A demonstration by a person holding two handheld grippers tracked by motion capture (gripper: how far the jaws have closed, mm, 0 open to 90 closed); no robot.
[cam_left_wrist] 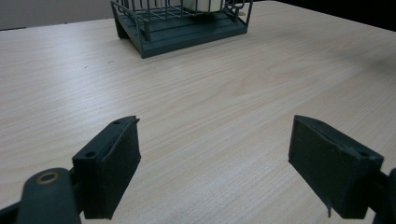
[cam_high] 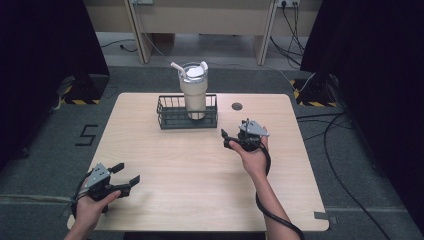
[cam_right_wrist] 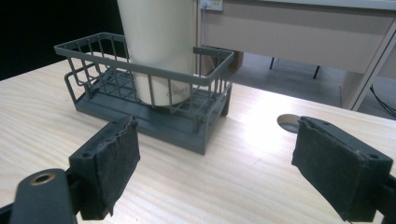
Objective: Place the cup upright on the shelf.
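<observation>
Tumbler (cam_high: 194,90) with straw stood upright inside the wire basket (cam_high: 170,116) at the table's (cam_high: 200,190) 12 o'clock. Left gripper (cam_high: 126,180) at 8 o'clock and right gripper (cam_high: 233,135) at 2 o'clock both gaped wide, empty.

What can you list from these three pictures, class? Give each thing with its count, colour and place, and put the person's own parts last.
Table: one, light wood, centre of the room.
Wire basket: one, dark grey, far middle of the table.
Tumbler: one, cream with a white lid and straw, standing in the basket.
Round hole: one, dark, in the tabletop right of the basket.
Left gripper: one, black, near-left corner, jaws open.
Right gripper: one, black, right of centre, jaws open, facing the basket.
Hands: two, one holding each gripper.
</observation>
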